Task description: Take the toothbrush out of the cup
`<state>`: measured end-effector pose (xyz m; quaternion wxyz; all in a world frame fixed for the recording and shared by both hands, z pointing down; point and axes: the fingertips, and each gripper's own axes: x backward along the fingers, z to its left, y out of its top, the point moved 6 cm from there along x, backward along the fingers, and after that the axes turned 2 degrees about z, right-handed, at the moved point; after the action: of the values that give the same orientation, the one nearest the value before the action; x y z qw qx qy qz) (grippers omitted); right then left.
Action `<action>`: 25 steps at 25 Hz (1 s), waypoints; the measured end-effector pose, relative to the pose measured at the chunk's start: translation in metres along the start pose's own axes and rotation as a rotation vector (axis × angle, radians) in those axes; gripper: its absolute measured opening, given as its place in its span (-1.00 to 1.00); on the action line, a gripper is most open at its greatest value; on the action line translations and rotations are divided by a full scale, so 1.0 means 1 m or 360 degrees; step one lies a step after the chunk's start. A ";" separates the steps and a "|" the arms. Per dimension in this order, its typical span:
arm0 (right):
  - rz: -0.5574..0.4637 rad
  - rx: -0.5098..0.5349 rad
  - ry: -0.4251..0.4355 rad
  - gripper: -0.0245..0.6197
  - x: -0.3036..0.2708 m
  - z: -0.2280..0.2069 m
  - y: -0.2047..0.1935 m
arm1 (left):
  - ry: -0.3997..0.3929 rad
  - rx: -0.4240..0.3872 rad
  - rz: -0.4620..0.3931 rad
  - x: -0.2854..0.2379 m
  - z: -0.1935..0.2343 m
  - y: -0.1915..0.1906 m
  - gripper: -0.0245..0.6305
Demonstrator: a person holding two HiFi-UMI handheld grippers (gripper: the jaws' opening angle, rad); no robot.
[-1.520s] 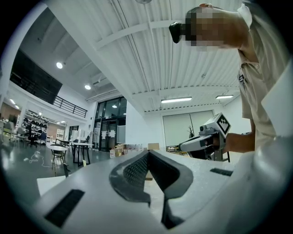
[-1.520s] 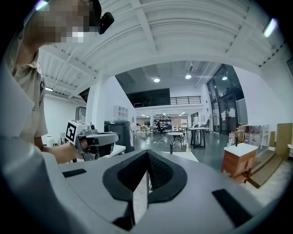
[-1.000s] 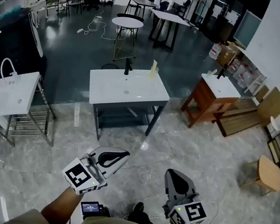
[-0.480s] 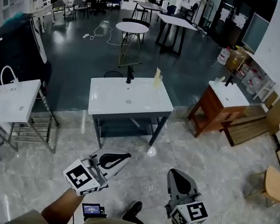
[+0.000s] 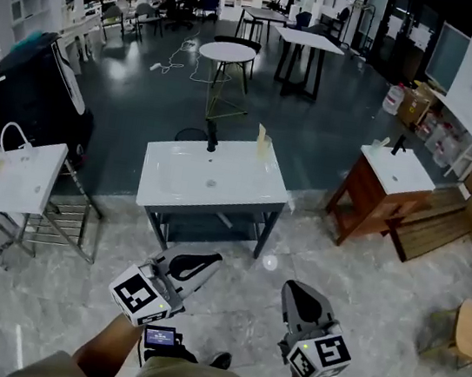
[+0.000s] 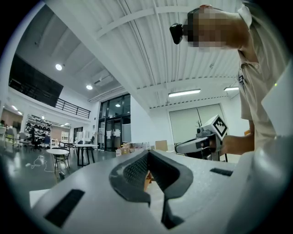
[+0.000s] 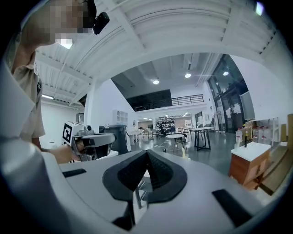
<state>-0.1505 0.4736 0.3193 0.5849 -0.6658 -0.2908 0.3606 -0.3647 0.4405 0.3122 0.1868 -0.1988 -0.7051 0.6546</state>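
A pale cup holding a toothbrush (image 5: 262,147) stands at the back right corner of a white sink top (image 5: 175,187), next to a black tap (image 5: 212,136). Both grippers are low in the head view, well short of the sink and over the marble floor. My left gripper (image 5: 211,261) is shut with nothing in it and points level toward the sink. My right gripper (image 5: 291,286) is also shut and empty. In the left gripper view my left gripper (image 6: 147,153) shows its jaws pressed together, as does my right gripper (image 7: 147,152) in its own view.
A second white basin (image 5: 18,175) on a metal rack stands at the left, with a dark covered bulk (image 5: 30,95) behind it. A wooden vanity (image 5: 385,188) is at the right and a stool (image 5: 470,328) at the far right. Round and square tables stand beyond.
The sink and the cup have come nearer and lower in the head view as the person walks forward. Both grippers are carried along, still shut.
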 end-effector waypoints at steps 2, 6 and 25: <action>-0.0008 -0.0017 0.0013 -0.91 -0.003 -0.019 0.001 | 0.0000 0.0007 0.0026 -0.020 0.003 0.000 -0.91; -0.0011 -0.0037 0.0010 -0.91 -0.011 -0.054 0.002 | -0.0005 -0.0005 0.0047 -0.055 0.017 0.000 -0.91; 0.0009 -0.0030 -0.0175 -0.91 -0.189 -0.177 0.031 | -0.0136 0.0029 0.0004 -0.194 0.215 -0.037 -0.91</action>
<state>-0.1138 0.2153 0.3253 0.5608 -0.6512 -0.3240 0.3956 -0.3132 0.1536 0.3326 0.1575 -0.1698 -0.7062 0.6690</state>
